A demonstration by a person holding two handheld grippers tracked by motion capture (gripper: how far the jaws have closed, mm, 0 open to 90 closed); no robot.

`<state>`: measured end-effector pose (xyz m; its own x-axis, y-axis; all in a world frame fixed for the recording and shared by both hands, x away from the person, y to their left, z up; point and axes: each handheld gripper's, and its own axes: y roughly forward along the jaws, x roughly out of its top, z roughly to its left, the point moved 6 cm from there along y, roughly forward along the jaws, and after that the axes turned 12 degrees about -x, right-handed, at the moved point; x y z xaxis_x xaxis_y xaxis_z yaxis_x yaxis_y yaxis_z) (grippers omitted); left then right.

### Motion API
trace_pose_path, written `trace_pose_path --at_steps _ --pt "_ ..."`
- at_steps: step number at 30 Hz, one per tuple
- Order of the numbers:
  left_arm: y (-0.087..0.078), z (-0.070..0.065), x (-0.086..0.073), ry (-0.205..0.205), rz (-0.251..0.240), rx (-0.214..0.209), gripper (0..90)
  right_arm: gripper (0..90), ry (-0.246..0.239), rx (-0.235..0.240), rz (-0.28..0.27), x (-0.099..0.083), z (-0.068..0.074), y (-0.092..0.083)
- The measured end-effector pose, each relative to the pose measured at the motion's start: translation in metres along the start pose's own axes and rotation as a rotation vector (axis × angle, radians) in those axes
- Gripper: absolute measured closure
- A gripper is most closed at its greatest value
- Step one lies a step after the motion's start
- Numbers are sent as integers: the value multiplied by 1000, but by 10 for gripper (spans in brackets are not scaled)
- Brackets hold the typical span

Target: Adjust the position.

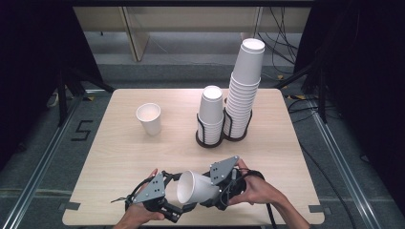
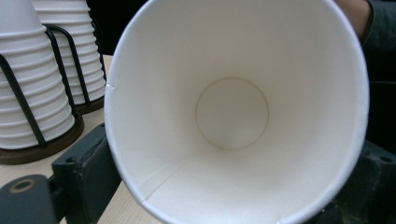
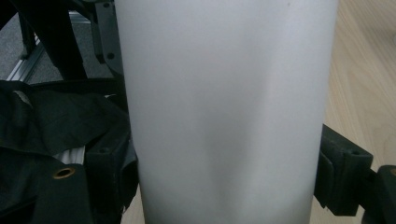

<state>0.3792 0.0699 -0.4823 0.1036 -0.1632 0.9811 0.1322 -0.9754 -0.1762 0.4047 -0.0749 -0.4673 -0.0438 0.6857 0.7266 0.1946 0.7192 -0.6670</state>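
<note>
Lying sideways just above the near edge of the worktop (image 1: 119,157): a white paper cup (image 1: 197,187), mouth facing the left gripper (image 1: 165,200), whose jaws are standing on either side of the rim, contact impossible to tell. Clamping the cup's wall: the right gripper (image 1: 217,188), jaws pressing both sides. Standing farther back, left: a single upright paper cup (image 1: 149,118). Rising beyond, right of centre: two cup stacks (image 1: 237,95) in black wire holders (image 1: 210,138)
</note>
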Motion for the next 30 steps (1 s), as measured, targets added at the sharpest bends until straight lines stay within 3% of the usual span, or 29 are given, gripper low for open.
trace_pose_path --at_steps 6,10,13,15,23,27,30 --pt "-1 0 3 -13 -43 8 74 222 31 17 -23 0 1 2" --pt "-3 1 5 -6 -40 -8 100 224 36 21 -26 0 1 4" --pt "-4 1 7 -11 -54 -20 125 222 62 27 -37 0 1 5" --pt "-5 0 8 -2 -38 -17 133 217 80 42 -38 0 2 5" --pt "-10 4 14 -28 -73 20 137 165 81 -33 16 -6 -2 4" --pt "-12 4 15 -26 -68 29 138 236 77 -36 5 -4 -1 5" --pt "-11 3 17 -37 -107 24 132 246 80 -32 -9 -3 0 7"
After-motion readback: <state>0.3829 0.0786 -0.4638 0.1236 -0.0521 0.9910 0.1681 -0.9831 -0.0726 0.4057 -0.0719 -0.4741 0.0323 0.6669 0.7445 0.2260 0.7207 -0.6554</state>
